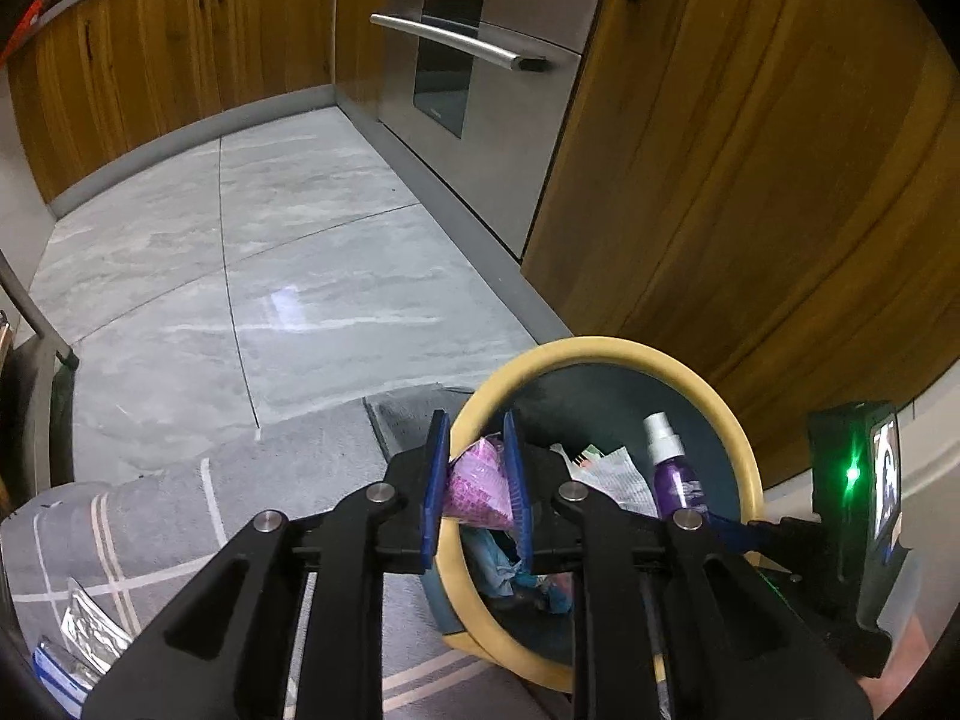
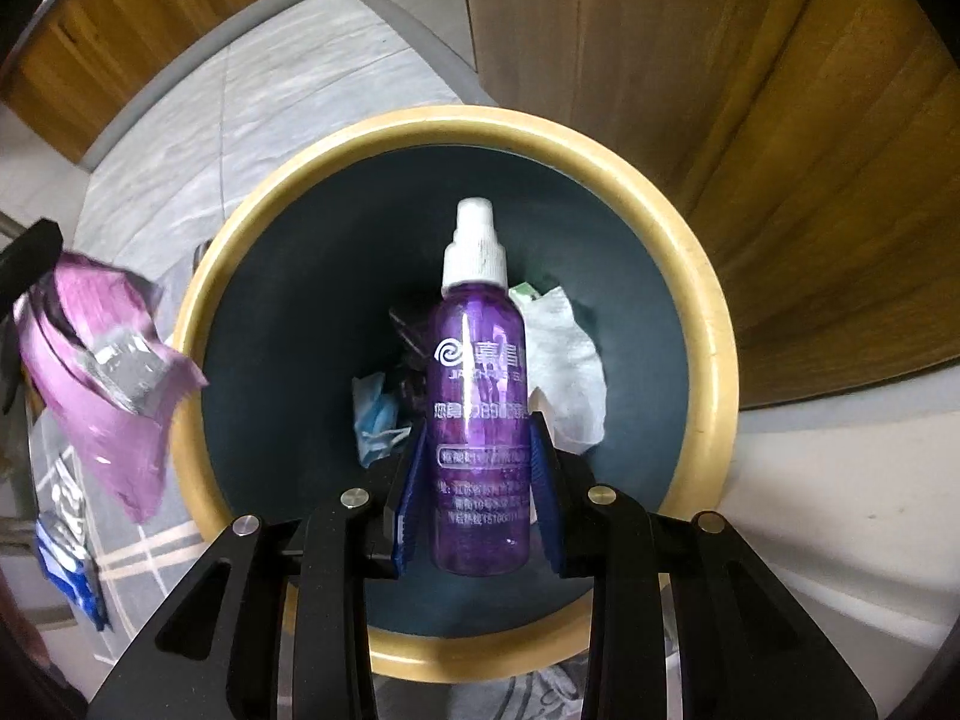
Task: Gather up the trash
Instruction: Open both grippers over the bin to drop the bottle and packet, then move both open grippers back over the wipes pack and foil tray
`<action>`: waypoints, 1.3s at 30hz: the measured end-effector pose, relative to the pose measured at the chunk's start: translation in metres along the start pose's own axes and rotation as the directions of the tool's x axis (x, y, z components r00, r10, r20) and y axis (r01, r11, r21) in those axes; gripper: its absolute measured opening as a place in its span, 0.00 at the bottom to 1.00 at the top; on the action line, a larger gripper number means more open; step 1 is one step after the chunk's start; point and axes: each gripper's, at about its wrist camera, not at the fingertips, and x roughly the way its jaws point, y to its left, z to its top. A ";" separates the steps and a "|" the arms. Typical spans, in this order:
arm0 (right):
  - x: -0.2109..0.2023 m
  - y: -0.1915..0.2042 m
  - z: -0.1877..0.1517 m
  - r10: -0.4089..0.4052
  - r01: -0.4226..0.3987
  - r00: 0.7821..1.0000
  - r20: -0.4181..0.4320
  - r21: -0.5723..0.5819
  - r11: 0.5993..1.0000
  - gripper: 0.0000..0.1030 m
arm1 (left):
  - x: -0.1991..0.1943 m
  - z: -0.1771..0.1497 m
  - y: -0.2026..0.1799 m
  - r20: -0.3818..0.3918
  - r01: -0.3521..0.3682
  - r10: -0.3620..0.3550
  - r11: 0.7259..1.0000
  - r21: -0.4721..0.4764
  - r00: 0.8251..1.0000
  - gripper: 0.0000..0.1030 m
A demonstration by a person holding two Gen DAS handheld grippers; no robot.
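While left fingers (image 1: 477, 474) pinch a crinkly pink wrapper (image 1: 477, 480), right fingers (image 2: 477, 492) clamp a smooth purple bottle (image 2: 480, 390).

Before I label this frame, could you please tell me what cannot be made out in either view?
- Bin bottom: both views, covered by tissue and other scraps.
- Purple spray bottle label: right wrist view, small print unreadable; its sides are hidden by the jaws.
- Pink wrapper: left wrist view, lower part hidden behind the jaws; blurred in the right wrist view.
- Silver packets on the rug: left wrist view, cut off by the edge.
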 end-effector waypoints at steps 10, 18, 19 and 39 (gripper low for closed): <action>-0.003 0.004 0.001 0.000 0.001 1.000 0.028 -0.020 1.000 0.54 | -0.014 -0.008 0.007 0.022 0.001 -0.001 1.000 0.002 1.000 0.51; -0.011 0.018 0.005 0.015 -0.010 0.998 0.062 -0.072 0.997 0.76 | -0.043 -0.026 0.033 0.043 -0.074 0.074 0.997 0.004 0.996 0.60; -0.013 0.021 0.005 0.025 -0.019 0.997 0.069 -0.085 0.996 0.78 | -0.048 -0.031 0.039 0.041 -0.084 0.084 0.996 -0.007 0.996 0.64; -0.054 0.089 -0.011 0.068 0.011 0.971 0.227 -0.331 0.944 0.90 | -0.177 -0.120 0.168 0.053 -0.296 0.303 0.948 -0.120 0.951 0.78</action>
